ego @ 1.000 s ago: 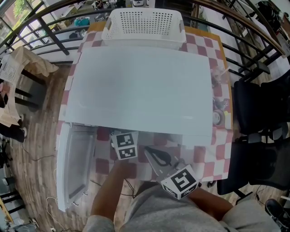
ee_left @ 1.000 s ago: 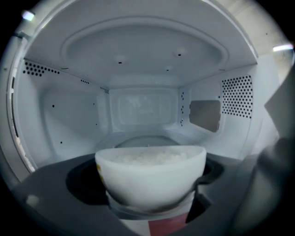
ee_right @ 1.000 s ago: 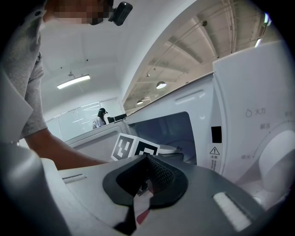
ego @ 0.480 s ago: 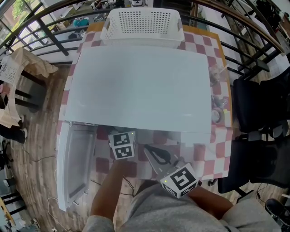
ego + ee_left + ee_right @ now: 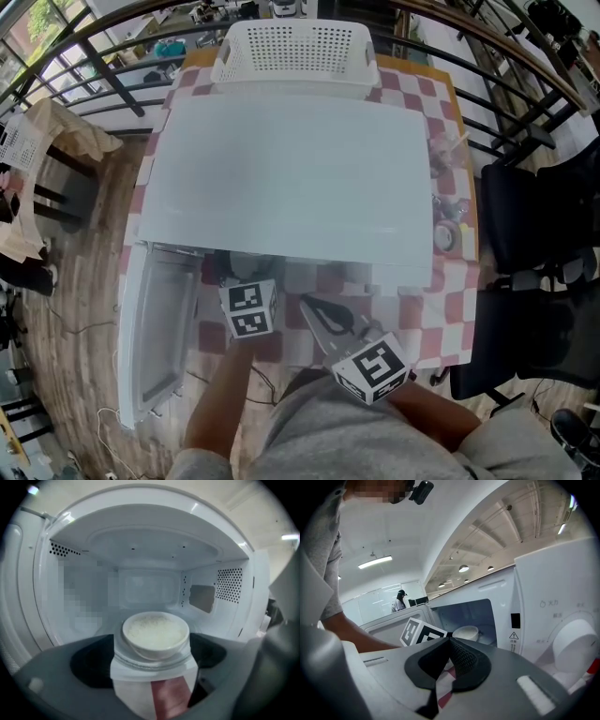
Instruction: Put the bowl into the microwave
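The left gripper (image 5: 152,663) stands with its jaws wide apart and has hold of nothing. Its own view looks through the gap between them into the open microwave (image 5: 197,597). Just beyond the jaw tips the bowl (image 5: 155,636) sits upright on the glass turntable (image 5: 136,659) in the middle of the cavity. The bowl is white and filled nearly to the rim with something white and grainy, like rice. Whether the jaw tips brush the bowl's sides cannot be told.

The right gripper (image 5: 450,641) is held lower and nearer the person, in front of the microwave. Its dark pads meet at the tips, and only the red-and-white checked cloth of the bench (image 5: 450,319) shows below them.

From the head view the microwave is only a broad white top, and the bowl is hidden beneath it. The door (image 5: 159,337) hangs open at the left. The left gripper's marker cube (image 5: 248,309) sits at the mouth of the cavity. Behind the microwave a white perforated basket (image 5: 295,47) stands on the bench, and what it holds cannot be made out.

The right gripper view alone shows the microwave's front panel, with its large round dial (image 5: 576,644). It also catches the bowl from the side, inside the cavity, just past the marker cube.
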`<state>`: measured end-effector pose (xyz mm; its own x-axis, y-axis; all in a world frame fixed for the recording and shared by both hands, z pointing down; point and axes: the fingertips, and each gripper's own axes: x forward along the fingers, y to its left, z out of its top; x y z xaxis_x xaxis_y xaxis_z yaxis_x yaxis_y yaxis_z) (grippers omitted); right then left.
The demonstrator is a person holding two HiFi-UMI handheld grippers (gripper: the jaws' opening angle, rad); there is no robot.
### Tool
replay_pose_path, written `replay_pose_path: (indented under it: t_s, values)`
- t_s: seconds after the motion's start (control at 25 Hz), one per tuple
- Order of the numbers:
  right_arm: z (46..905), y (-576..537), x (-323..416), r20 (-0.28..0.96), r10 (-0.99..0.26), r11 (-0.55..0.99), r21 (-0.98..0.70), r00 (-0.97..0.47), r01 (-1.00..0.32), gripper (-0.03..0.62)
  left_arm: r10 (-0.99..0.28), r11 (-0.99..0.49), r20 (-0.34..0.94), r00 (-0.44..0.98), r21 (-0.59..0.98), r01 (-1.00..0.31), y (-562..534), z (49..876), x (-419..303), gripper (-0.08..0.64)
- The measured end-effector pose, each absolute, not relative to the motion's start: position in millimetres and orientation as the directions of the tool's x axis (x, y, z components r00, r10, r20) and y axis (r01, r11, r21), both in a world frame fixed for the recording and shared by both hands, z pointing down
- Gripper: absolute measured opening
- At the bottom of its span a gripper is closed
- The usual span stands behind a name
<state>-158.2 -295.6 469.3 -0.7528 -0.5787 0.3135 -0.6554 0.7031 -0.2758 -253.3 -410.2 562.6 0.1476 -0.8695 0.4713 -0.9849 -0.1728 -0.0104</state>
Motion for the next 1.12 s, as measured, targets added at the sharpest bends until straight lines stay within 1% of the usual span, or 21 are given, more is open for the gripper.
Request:
replay_pose_path:
  t_s: [0.32, 0.68, 0.88, 1.12]
  values:
    - [460.1, -291.0, -146.5, 0.299, -0.604, 0.699, -0.248, -0.739, -0.671, 0.000, -0.891, -0.185, 0.422, 0.167, -0.002, -0.983, -365.5, 532.9, -252.0, 0.508]
    - [443.1, -286.8, -98.5, 0.280, -0.696, 0.637, -0.186, -0.661, -0.748, 0.000, -0.913, -0.224, 0.348, 0.214, 0.013, -0.974, -279.1, 487.2, -234.2, 0.485]
    - [429.2, -275.7, -80.5, 0.261, -0.732, 0.613, -0.151, -0.630, -0.775, 0.000, -0.925, -0.239, 0.302, 0.232, 0.014, -0.971, -238.3, 463.1, -230.3, 0.434]
    - [421.1, -256.0, -70.9, 0.250, -0.751, 0.595, -0.144, -0.611, -0.791, 0.000, -0.939, -0.237, 0.253, 0.233, 0.017, -0.971, -210.0, 438.7, -232.4, 0.341]
